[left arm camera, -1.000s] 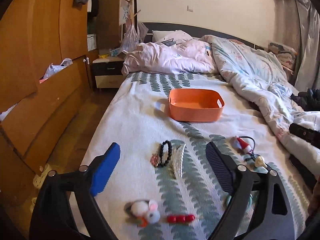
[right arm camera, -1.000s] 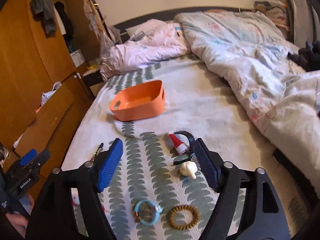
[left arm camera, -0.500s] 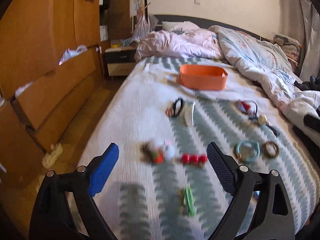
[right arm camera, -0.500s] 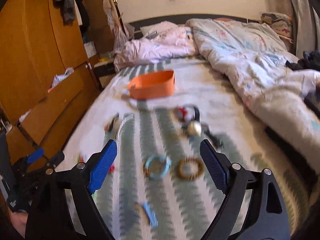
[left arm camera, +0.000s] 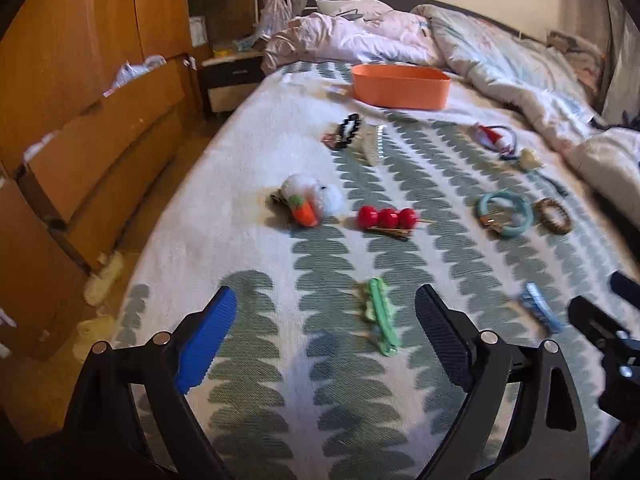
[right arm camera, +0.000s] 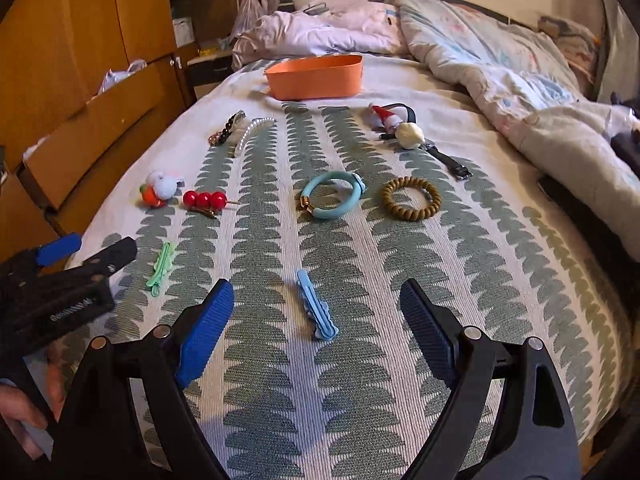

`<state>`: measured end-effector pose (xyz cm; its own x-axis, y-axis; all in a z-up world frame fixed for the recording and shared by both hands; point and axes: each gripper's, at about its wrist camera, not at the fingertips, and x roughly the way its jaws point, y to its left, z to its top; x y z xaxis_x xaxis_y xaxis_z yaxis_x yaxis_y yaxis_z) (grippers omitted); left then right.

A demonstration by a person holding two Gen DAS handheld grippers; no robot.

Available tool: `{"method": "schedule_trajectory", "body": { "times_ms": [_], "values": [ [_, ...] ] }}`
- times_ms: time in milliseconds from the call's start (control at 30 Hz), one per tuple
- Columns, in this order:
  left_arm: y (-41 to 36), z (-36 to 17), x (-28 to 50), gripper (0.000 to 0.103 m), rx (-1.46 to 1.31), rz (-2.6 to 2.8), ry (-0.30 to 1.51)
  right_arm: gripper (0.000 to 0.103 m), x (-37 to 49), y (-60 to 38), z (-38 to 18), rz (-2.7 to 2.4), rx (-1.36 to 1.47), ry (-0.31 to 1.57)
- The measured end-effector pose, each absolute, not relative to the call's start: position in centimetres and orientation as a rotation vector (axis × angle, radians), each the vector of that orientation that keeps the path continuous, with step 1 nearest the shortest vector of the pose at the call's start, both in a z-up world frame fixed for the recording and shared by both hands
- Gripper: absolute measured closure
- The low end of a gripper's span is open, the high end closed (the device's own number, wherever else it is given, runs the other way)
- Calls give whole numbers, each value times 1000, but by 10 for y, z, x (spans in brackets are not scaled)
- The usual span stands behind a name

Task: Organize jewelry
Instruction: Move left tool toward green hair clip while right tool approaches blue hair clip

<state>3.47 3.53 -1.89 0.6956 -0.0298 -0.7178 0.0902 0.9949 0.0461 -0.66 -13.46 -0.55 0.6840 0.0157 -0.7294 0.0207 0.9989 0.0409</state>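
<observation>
While both grippers have drawn back and sunk toward the bed [right arm camera: 520, 240], the left gripper [left arm camera: 324, 312] now frames a green clip [left arm camera: 379, 316] and the right gripper [right arm camera: 316, 304] a blue clip [right arm camera: 317, 306]. Both jaws stand open, empty; the orange basket [right arm camera: 316, 76] waits far off.

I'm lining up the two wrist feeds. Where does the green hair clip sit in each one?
Left wrist: green hair clip lies low in the centre, between the open left gripper's fingers.
Right wrist: it lies far left at mid-height, just right of the left gripper's fingertips.
Shared landmark: the red bead clip lies beyond it in both views, toward the orange basket.
</observation>
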Motion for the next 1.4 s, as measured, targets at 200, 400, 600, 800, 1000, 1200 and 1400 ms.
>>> {"method": "schedule_trajectory", "body": {
  "times_ms": [200,400,600,800,1000,1200,1400],
  "values": [
    [29,-24,37,14,109,-66,804,17,-1,-136,-17,-5,50,863],
    [24,-25,35,14,136,-72,800,17,-3,-133,-13,-11,35,856],
    [23,-26,36,14,135,-70,806,17,-2,-134,-11,-7,41,854],
    [24,-27,36,14,133,-71,818,17,-2,-133,-12,-8,40,861],
    [24,-30,39,14,132,-67,837,17,0,-135,-14,-15,40,872],
    [23,-41,45,14,142,-70,875,17,7,-139,-21,-35,46,887],
    [21,-49,48,14,156,-68,899,17,16,-141,-32,-53,50,917]
  ]
}}
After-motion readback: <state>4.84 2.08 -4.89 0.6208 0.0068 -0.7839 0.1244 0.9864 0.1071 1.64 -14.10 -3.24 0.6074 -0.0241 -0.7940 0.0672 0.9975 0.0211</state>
